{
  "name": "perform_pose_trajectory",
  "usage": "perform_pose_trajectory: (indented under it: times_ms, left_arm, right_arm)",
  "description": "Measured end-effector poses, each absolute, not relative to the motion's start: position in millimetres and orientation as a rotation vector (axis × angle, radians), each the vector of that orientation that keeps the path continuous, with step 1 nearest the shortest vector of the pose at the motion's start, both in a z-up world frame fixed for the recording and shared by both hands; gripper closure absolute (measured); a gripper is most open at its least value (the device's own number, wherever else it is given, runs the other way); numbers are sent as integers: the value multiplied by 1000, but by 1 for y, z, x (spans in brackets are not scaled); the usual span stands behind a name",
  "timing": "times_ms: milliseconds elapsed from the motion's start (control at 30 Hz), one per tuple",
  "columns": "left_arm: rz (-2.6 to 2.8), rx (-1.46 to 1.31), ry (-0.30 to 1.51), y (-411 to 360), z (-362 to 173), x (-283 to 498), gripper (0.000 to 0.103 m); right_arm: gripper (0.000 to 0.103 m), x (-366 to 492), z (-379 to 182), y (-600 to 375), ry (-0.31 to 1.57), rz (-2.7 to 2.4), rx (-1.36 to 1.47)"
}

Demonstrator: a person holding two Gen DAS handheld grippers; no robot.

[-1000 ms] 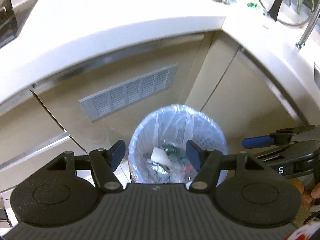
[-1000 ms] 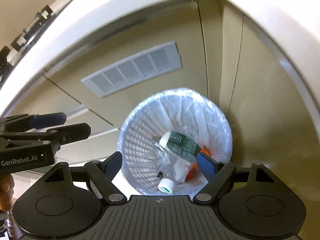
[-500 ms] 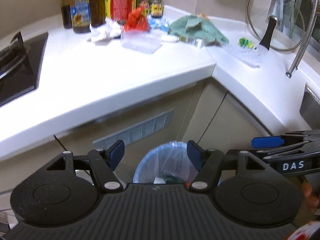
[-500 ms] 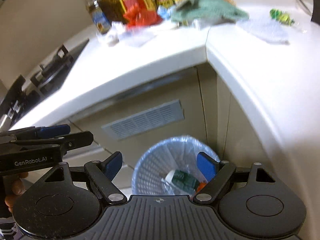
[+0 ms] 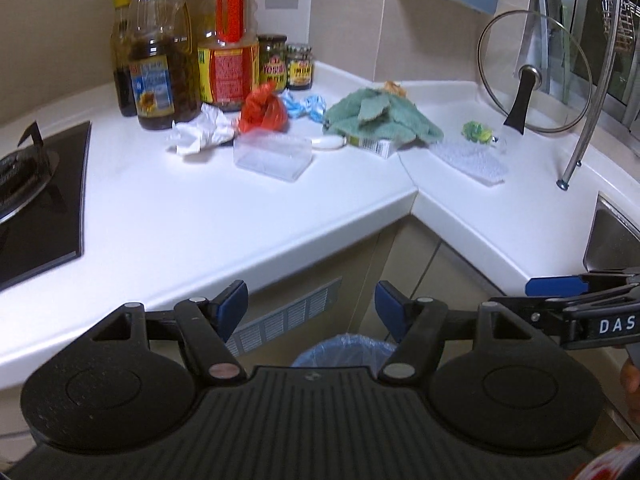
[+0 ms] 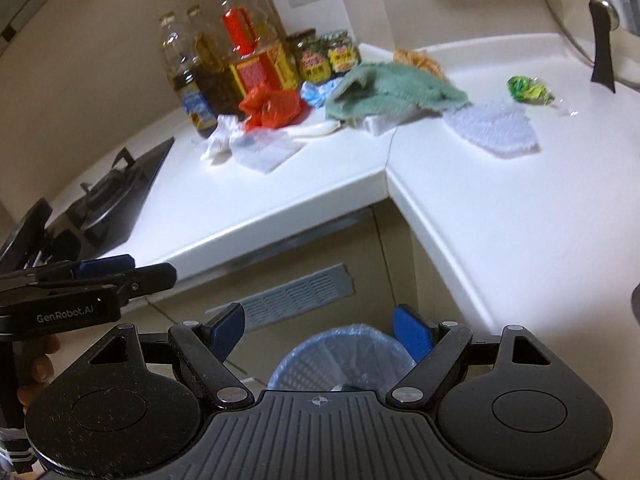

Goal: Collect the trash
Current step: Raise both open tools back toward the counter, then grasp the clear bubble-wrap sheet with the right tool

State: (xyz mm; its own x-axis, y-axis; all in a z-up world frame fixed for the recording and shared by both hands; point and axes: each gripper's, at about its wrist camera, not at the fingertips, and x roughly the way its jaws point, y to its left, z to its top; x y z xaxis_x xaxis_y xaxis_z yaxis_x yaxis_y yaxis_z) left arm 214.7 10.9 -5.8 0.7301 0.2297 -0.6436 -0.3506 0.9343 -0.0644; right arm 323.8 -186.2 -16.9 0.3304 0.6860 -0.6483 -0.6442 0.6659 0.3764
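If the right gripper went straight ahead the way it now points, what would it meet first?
Probably the beige cabinet front below the white countertop, near its grey vent grille; depth is unclear. The open right gripper holds nothing.

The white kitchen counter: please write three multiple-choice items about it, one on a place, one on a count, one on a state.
1. Where does the crumpled red plastic bag lie?
A. in the sink
B. in front of the oil bottles
C. on the stove

2. How many small jars with yellow labels stand by the wall?
A. two
B. four
C. none

3. How is the right gripper?
A. shut on a bottle
B. open and empty
C. shut on a cloth

Answers: 1 B, the bag lies before the bottles; 2 A, two jars stand side by side; 3 B, its blue pads stand apart, with nothing between them.
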Motion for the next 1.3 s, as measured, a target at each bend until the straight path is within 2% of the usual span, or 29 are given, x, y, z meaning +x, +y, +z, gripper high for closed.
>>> perform_pose_trajectory:
  times_ms: [667,1300]
  left_arm:
    - [368,-155,605,80,15,243,36]
    - [439,-152,654,146,-13,295,35]
  right_arm:
    - [22,399,4,-220,693,644,149]
    - [22,498,-28,-206,655,551,125]
